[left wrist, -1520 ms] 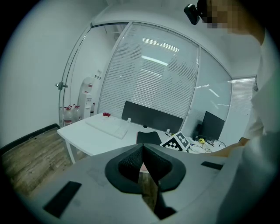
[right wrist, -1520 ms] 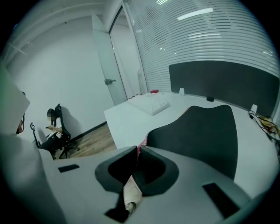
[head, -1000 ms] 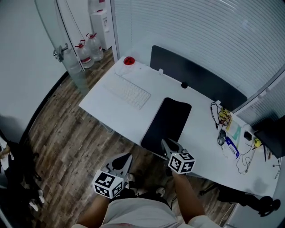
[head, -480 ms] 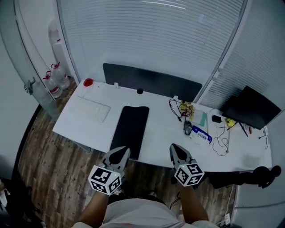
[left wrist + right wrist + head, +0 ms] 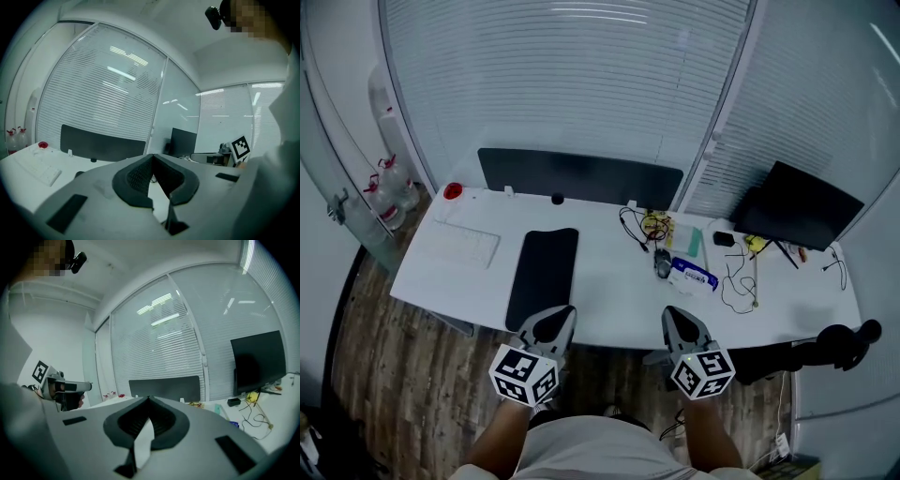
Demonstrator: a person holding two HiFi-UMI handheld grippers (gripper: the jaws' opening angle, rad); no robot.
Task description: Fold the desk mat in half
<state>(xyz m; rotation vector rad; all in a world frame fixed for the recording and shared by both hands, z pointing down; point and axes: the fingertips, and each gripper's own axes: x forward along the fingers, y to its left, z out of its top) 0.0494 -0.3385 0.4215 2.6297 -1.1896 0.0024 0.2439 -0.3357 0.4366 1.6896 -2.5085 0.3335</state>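
Note:
The black desk mat (image 5: 542, 277) lies flat and unfolded on the white desk (image 5: 609, 305), its long side running away from me, left of centre. My left gripper (image 5: 554, 314) hovers at the desk's front edge, just in front of the mat's near end and not touching it. In the left gripper view, the left gripper (image 5: 152, 156) has its jaws together and empty. My right gripper (image 5: 675, 316) is held further right, over bare desk, well clear of the mat. Seen in its own view, the right gripper (image 5: 148, 399) is shut on nothing.
A white keyboard (image 5: 464, 246) lies left of the mat. A black partition panel (image 5: 581, 178) lines the desk's back edge, with a red object (image 5: 452, 190) at its left. To the right are a mouse (image 5: 662, 265), a blue-white packet (image 5: 694, 275), tangled cables (image 5: 736, 277) and a dark monitor (image 5: 797, 220). Water bottles (image 5: 389, 183) stand on the floor.
The head view has swung so the desk now lies square in front. The right gripper has left the mat's near end and now sits to its right.

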